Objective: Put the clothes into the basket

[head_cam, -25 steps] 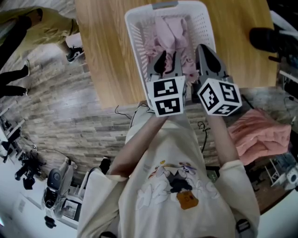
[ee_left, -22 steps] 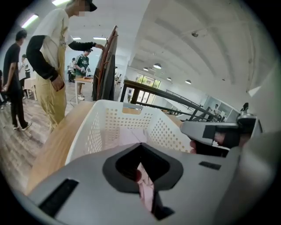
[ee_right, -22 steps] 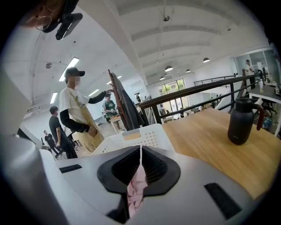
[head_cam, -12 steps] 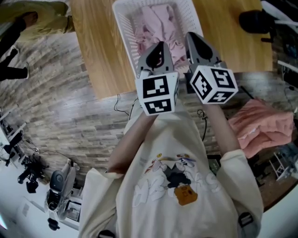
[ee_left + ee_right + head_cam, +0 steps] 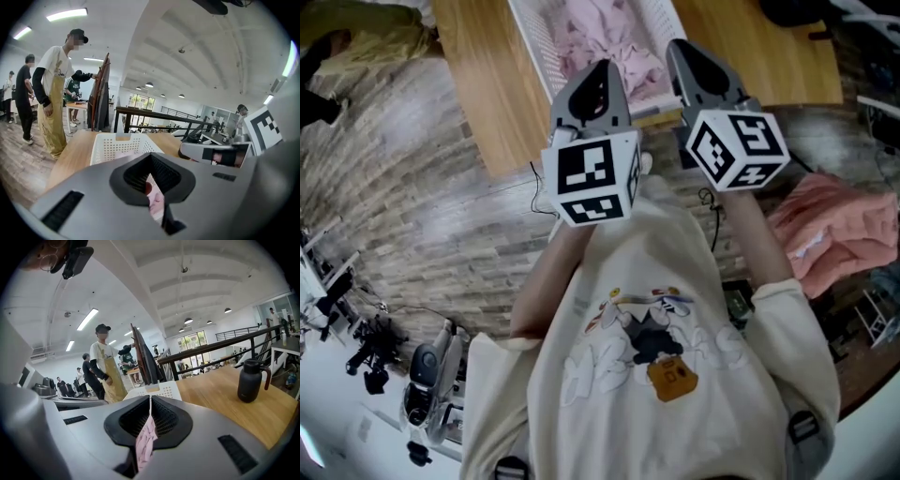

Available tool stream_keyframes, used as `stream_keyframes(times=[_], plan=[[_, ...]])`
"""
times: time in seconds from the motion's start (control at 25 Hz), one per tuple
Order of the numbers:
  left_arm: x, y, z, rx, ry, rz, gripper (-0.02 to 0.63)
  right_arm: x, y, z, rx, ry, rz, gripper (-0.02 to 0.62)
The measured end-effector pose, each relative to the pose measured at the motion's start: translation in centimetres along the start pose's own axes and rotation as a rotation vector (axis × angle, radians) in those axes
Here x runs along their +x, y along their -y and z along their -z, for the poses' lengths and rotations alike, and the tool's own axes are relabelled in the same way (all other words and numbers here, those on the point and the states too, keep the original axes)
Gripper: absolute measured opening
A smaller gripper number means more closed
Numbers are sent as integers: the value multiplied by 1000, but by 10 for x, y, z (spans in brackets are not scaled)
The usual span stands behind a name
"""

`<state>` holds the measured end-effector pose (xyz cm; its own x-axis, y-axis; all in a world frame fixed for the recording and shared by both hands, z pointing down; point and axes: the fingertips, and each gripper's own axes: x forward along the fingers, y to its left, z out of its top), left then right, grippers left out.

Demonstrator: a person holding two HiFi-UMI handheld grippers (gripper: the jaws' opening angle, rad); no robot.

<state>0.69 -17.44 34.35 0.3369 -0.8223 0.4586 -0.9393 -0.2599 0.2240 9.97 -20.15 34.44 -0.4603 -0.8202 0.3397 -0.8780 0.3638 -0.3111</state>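
Left gripper [image 5: 592,77]: jaws newly closed, pink glimpsed in the gap, hold unconfirmed; right gripper [image 5: 692,54]: clamped on a pink cloth strip [image 5: 146,441]. Both drawn back from the basket [image 5: 536,47], where pink clothes [image 5: 600,37] lie; a salmon garment [image 5: 839,239] is judged still outstanding.

The person wears a cream short-sleeved T-shirt [image 5: 609,394] with a cartoon print [image 5: 642,333] and an orange-brown patch [image 5: 673,380] on the chest. A black buckle [image 5: 802,427] sits near each shoulder. The left gripper [image 5: 598,75] and right gripper [image 5: 682,49] are smooth grey tapering shells with black ribbed pads [image 5: 166,172]. Each carries a white cube [image 5: 591,178] printed with black square markers.
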Motion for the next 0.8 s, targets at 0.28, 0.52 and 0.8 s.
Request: stream_keyframes(times=[0.28, 0.52, 0.8], plan=[[-38, 20, -3, 48, 39, 41, 0, -50, -13, 5, -19, 16, -11, 28], [-85, 49, 6, 67, 65, 71, 0, -116, -35, 10, -84, 32, -45, 28], [-118, 71, -10, 97, 92, 93, 0, -148, -49, 5, -126, 2, -106, 28]])
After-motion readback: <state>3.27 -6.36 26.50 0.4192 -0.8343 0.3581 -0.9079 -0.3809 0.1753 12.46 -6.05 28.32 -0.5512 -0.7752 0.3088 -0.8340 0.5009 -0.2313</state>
